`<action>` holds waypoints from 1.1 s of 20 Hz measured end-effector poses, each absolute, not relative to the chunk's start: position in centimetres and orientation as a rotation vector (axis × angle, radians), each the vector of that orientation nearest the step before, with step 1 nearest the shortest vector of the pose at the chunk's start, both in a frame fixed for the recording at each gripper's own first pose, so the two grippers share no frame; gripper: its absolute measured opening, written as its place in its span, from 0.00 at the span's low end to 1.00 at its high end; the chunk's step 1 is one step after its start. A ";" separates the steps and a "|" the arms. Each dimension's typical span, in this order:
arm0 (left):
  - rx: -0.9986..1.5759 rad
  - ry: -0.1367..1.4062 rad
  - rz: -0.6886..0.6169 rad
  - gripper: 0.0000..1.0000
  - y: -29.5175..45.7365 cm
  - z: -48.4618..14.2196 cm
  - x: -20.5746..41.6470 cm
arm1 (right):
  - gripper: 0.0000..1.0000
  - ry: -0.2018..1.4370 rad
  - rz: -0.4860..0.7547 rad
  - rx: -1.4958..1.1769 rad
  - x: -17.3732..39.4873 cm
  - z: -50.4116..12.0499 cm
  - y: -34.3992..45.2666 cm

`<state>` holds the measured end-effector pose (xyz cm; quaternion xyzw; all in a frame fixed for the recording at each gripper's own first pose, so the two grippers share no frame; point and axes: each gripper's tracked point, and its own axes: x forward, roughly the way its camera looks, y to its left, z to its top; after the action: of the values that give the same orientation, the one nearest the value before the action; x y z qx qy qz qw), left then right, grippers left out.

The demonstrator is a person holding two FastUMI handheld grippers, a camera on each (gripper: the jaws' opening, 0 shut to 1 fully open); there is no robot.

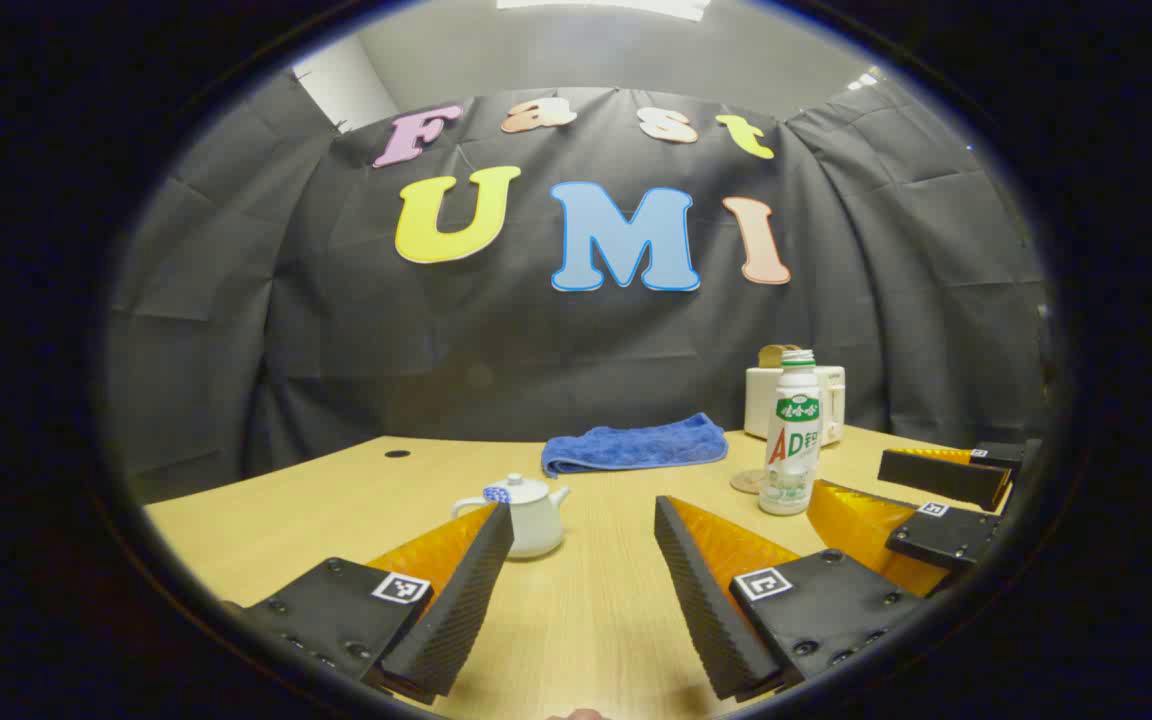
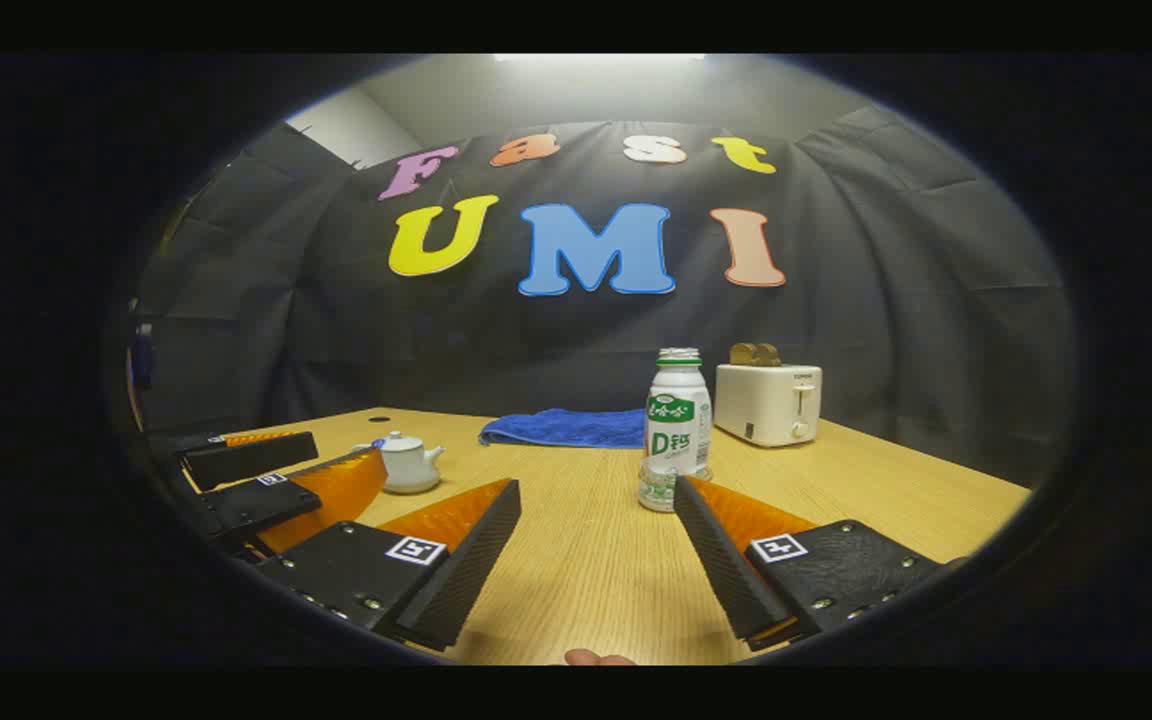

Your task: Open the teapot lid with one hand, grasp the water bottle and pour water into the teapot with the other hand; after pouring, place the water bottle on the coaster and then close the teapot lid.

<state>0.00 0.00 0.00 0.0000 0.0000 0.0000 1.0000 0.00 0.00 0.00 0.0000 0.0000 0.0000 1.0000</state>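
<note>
— Both tools stand with fingers apart and nothing between them: the left tool (image 1: 584,515) low in the left gripper view, the right tool (image 2: 597,490) low in the right gripper view.

— Where are the things?

— The teapot (image 1: 526,515) sits on the counter (image 1: 286,500) at lower centre, just past the left tool's tip, lid (image 1: 519,489) on. The bottle (image 2: 674,430) stands upright at centre of the right gripper view; the coaster (image 1: 748,481) lies just beside it.

— How will they handle?

— I judge the teapot ceramic: hard, glossy, breakable. Pinch the lid's small knob, lift straight up. The bottle looks like smooth, light plastic; grip mid-body on the label.
</note>
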 end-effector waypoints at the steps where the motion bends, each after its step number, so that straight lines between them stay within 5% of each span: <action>1: 0.000 0.000 0.000 0.99 0.0 0.1 0.0 | 0.95 0.000 0.000 0.000 0.0 0.0 0.0; 15: -0.060 -0.005 -0.018 0.99 1.1 0.1 1.3 | 0.95 0.000 0.001 0.001 0.0 0.1 0.0; 22: -0.030 0.025 0.008 0.98 4.4 0.4 7.1 | 0.95 0.006 -0.004 0.005 1.4 0.0 -0.2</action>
<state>7.13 4.35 0.41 -0.0149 0.0126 0.0039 0.9998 1.36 -0.17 -0.02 0.0026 0.0032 -0.0019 1.0000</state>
